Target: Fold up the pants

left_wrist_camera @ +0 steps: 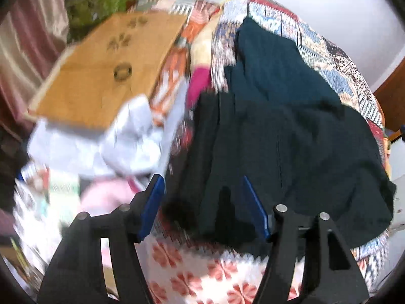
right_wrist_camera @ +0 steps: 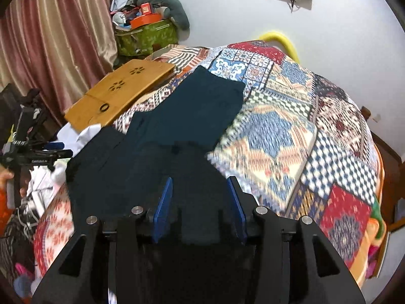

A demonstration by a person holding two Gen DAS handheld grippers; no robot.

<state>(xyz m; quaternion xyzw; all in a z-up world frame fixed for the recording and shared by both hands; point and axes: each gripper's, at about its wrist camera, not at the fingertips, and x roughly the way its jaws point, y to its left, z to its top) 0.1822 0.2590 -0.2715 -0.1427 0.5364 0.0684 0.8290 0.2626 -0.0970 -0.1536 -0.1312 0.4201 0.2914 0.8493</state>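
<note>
Left wrist view: the left tool (left_wrist_camera: 201, 204) stands wide apart, gripping nothing, its blue pads straddling the near hem of the dark teal fabric pants (left_wrist_camera: 286, 139), which lie on the patchwork-quilted bed (left_wrist_camera: 336, 60) beside a tan wooden lap tray (left_wrist_camera: 108, 73).

Right wrist view: the right tool (right_wrist_camera: 200, 207) likewise gapes empty over the pants (right_wrist_camera: 192, 116), which stretch from the bed's (right_wrist_camera: 291, 126) near edge toward its far end.

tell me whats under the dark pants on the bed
The dark pants lie spread on a patchwork quilt, which shows all around them. Their left edge overlaps white cloth. Whatever lies directly beneath the fabric is covered.
</note>
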